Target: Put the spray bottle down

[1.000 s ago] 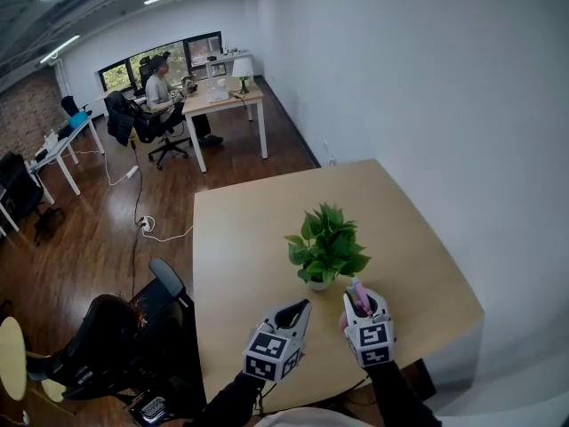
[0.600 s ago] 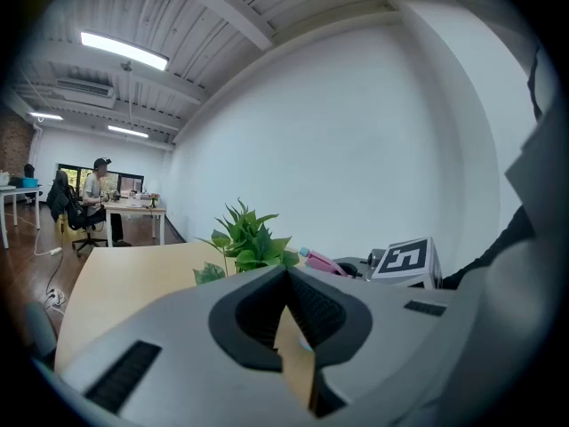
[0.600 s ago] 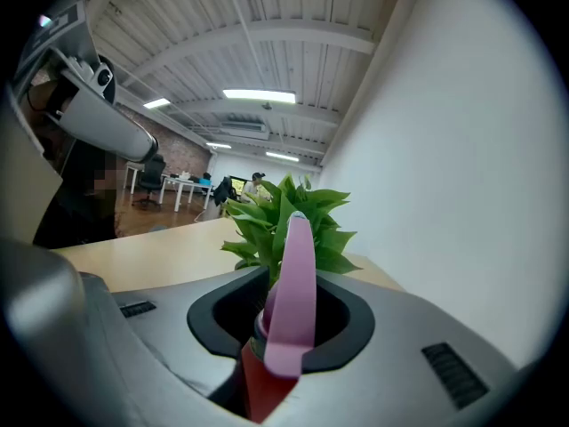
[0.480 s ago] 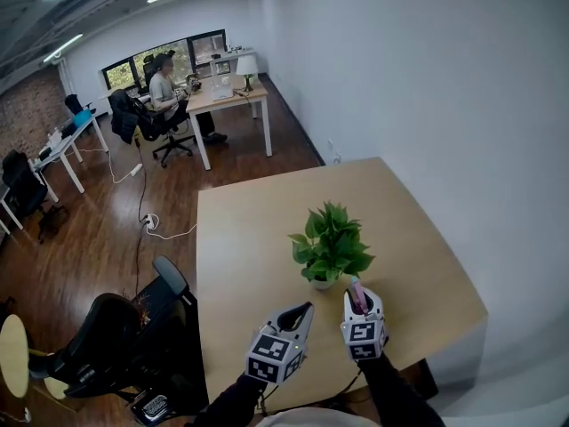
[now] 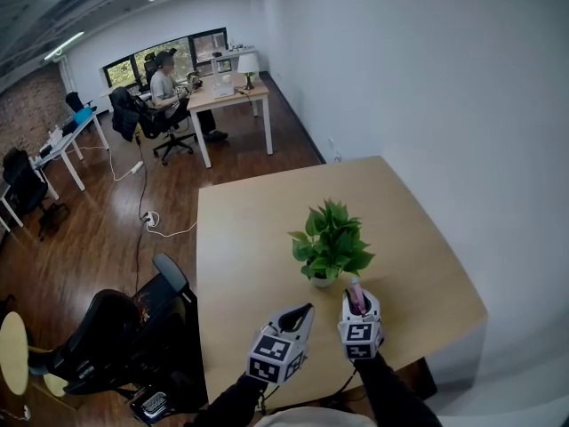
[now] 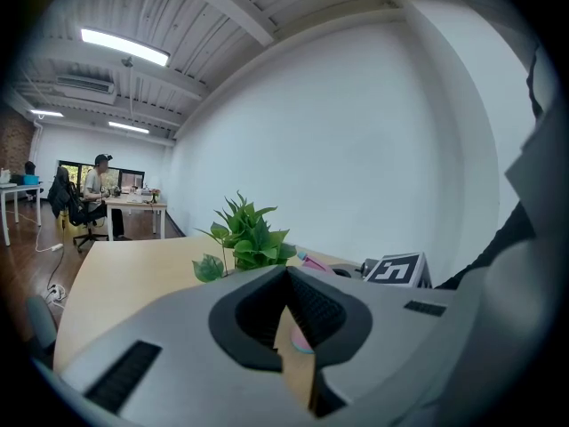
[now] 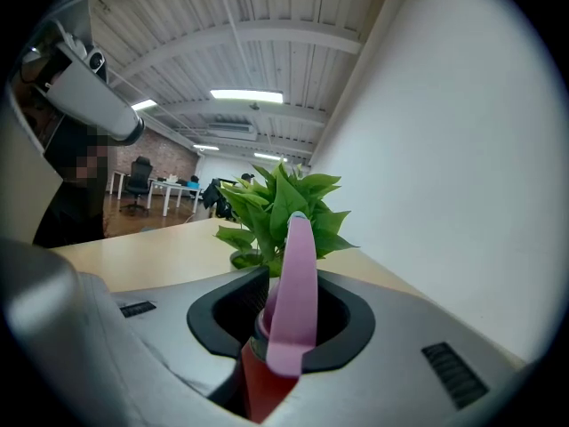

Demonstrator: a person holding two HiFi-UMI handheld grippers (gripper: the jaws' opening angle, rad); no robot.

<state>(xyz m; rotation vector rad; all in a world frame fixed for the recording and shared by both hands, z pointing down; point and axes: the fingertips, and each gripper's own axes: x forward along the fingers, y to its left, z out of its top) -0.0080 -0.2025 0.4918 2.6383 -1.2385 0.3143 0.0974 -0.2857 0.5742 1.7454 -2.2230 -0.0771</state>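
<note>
A spray bottle with a pink sprayer head (image 7: 293, 292) and a red body (image 7: 260, 390) stands upright between the jaws of my right gripper (image 7: 286, 283), which is shut on it. In the head view that gripper (image 5: 357, 304) hangs over the wooden table (image 5: 249, 229) near its front edge, just in front of a potted green plant (image 5: 329, 243); the pink head (image 5: 356, 292) pokes up from the jaws. My left gripper (image 5: 300, 312) floats to its left, shut with nothing in it. The bottle's base is hidden.
The plant (image 7: 280, 198) stands close ahead of the bottle. A white wall runs along the table's right side. A black office chair (image 5: 133, 327) sits off the table's left edge. A person works at desks (image 5: 222, 96) far back.
My right gripper has sunk a little toward the table with the spray bottle in it. The left gripper has stayed where it was.
</note>
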